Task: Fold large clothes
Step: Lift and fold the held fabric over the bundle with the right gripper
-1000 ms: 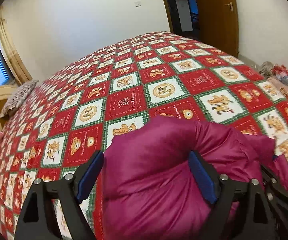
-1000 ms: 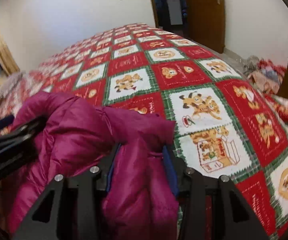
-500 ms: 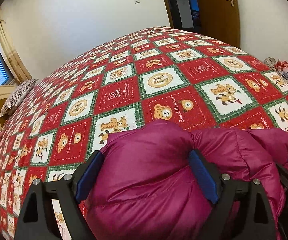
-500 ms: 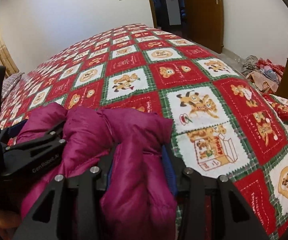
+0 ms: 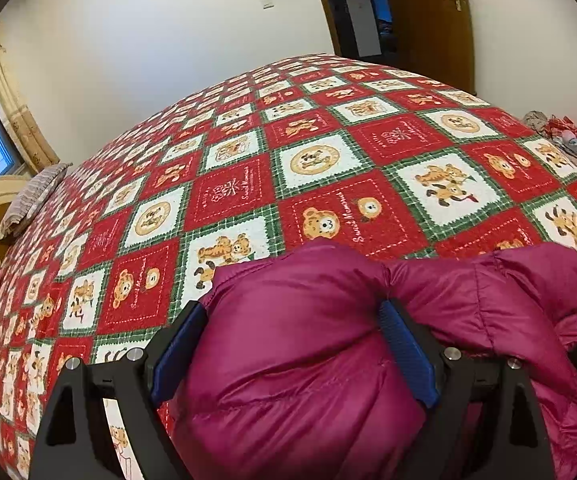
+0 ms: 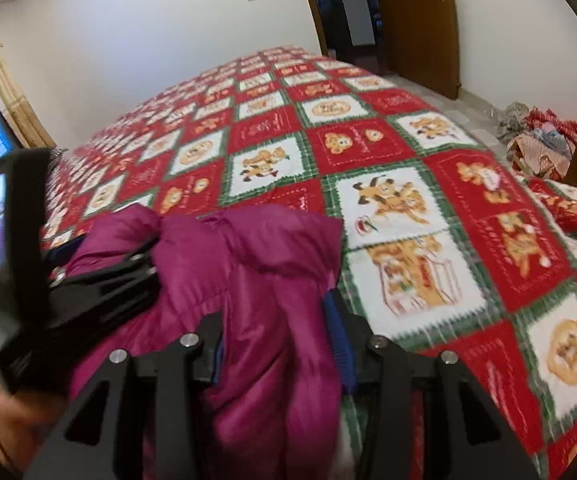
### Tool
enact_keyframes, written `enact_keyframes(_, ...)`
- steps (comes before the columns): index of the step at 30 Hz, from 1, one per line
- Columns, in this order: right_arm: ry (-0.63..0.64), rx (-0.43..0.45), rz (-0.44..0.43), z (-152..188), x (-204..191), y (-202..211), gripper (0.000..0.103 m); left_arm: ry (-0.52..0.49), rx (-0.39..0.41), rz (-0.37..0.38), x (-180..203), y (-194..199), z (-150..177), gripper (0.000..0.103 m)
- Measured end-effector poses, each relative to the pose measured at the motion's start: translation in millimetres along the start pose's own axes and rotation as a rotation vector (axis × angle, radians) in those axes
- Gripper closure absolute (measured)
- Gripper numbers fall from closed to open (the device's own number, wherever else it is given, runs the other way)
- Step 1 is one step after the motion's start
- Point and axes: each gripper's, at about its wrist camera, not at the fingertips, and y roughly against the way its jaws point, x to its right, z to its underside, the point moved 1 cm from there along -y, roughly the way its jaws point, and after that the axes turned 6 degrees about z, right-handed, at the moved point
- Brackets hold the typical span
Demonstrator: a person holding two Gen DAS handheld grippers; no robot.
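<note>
A puffy magenta down jacket is bunched at the near edge of the bed. My left gripper is shut on a thick fold of it, blue pads pressed into both sides. My right gripper is shut on another fold of the same jacket. The left gripper shows at the left of the right wrist view, close beside the right one. The jacket's lower part is hidden below the frames.
The bed carries a red, white and green bear-print quilt. A striped pillow lies at the far left. A wooden door stands behind. A pile of clothes lies on the floor at the right.
Both grippers have moved forward over the quilt with the jacket held in them. The two grippers have come closer together. The grips have not changed.
</note>
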Motion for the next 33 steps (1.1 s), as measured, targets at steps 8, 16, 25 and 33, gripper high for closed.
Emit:
enact_keyframes(8,-0.006,-0.025,-0.050,10.9,7.3,-17.1,0.059,0.001,-0.039,0.115,-8.5,11.5,-2.3,0.013)
enact_keyframes(16,-0.105,0.012,-0.165,5.3,38.7,38.4,0.055,0.078,0.018,0.271,-58.4,89.6,22.6,0.014)
enact_keyframes(25,0.009,-0.025,-0.187,69.8,3.6,89.4,0.081,0.079,-0.009,0.251,-42.5,98.6,70.0,0.014)
enact_keyframes(33,-0.071,-0.099,-0.208,92.7,5.7,73.9,0.082,0.103,-0.016,0.285,-57.6,107.1,70.2,0.014)
